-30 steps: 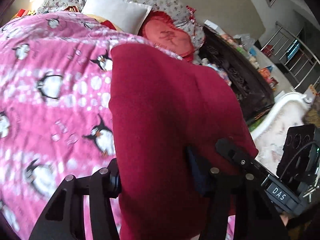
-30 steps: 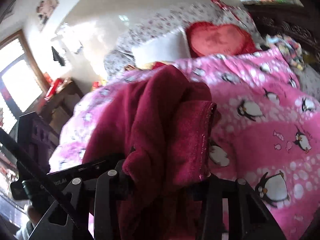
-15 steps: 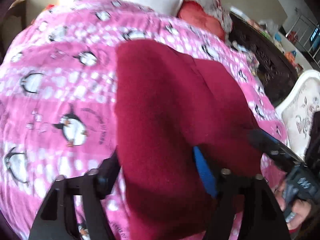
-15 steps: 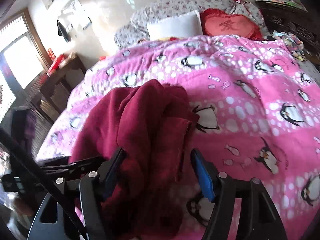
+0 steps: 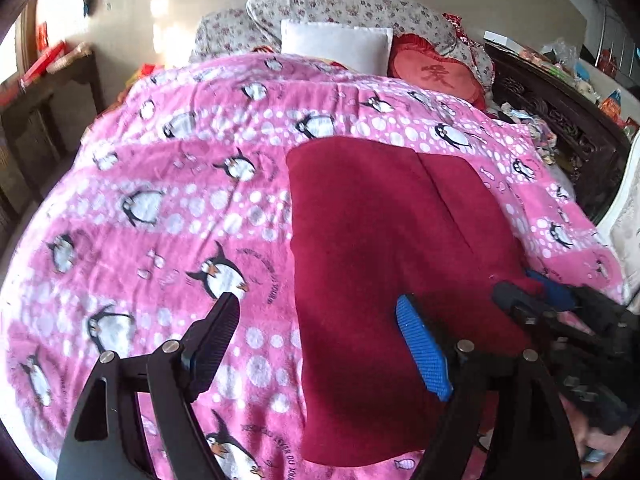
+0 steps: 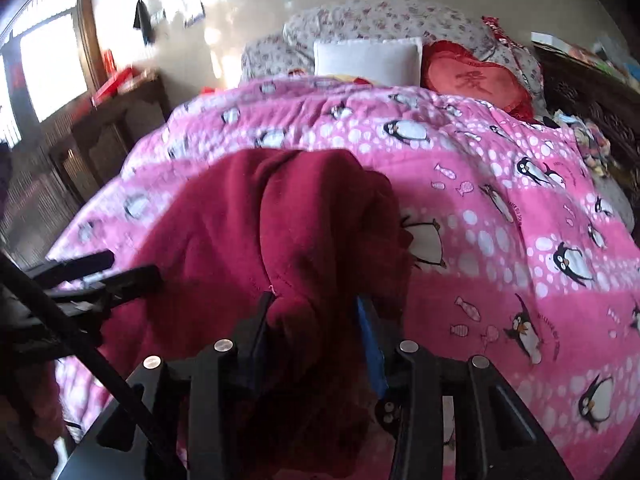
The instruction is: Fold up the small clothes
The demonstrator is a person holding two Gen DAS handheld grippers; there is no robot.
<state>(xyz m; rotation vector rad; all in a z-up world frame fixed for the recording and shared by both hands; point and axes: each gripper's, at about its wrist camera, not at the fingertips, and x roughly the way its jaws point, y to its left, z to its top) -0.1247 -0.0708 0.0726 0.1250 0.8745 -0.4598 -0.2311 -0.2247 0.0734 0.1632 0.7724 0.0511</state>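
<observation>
A dark red fleece garment (image 5: 380,248) lies flat on the pink penguin blanket (image 5: 168,208), its near edge by the bed's front. My left gripper (image 5: 316,320) is open just above the garment's near left edge and holds nothing. My right gripper (image 6: 314,308) is shut on a bunched fold of the same garment (image 6: 288,216) at its near right corner. The right gripper also shows in the left wrist view (image 5: 532,300), at the garment's right edge.
A white pillow (image 5: 336,42), a red heart cushion (image 5: 436,74) and floral pillows lie at the bed's head. A dark carved cabinet (image 5: 560,120) with clutter stands to the right. A wooden side table (image 6: 112,128) and a window are on the left.
The garment has come down from hanging in the air to lying on the blanket. My left gripper has opened and let it go. My right gripper opened briefly and is closed on the fabric again.
</observation>
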